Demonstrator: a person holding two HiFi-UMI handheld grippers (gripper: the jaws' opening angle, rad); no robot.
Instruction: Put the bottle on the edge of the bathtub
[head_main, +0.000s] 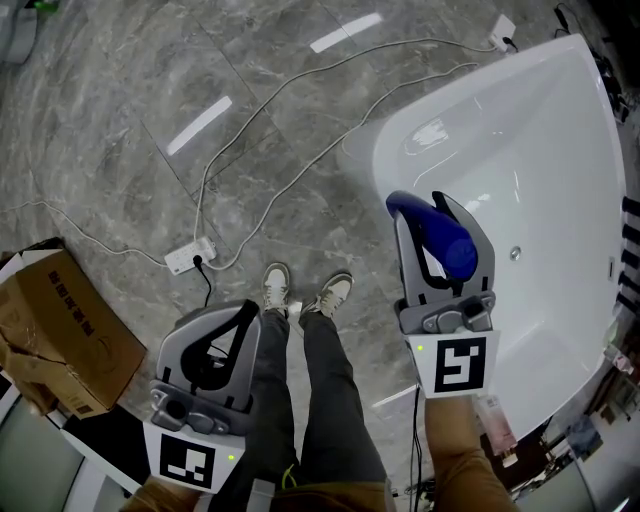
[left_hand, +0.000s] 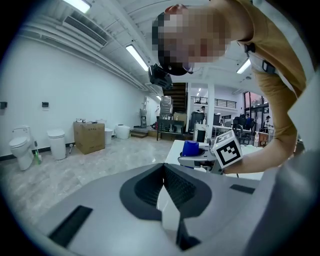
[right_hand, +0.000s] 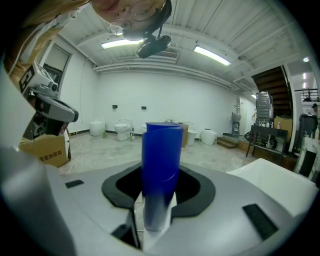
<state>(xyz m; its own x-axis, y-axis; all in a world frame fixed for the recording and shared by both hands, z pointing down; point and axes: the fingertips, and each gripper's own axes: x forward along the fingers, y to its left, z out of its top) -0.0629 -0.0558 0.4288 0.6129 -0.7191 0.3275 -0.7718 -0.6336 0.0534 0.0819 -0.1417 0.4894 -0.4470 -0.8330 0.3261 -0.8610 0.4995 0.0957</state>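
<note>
Head view: right gripper (head_main: 420, 208) at 3 o'clock, clamped on the blue bottle (head_main: 447, 242), held over the bathtub (head_main: 372, 160) basin. Left gripper (head_main: 232, 325) at 7 o'clock, idle.

Left gripper view: jaws together, nothing between.

Right gripper view: bottle stands along the jaws; tub at 4 o'clock.

Step, as judged: carrying. Next: move over the rim, lower, release.

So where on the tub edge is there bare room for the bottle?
The bathtub's rim is bare along its curved near corner, beside the floor cables, and up toward the white plug. The lower right end is crowded with small items.
</note>
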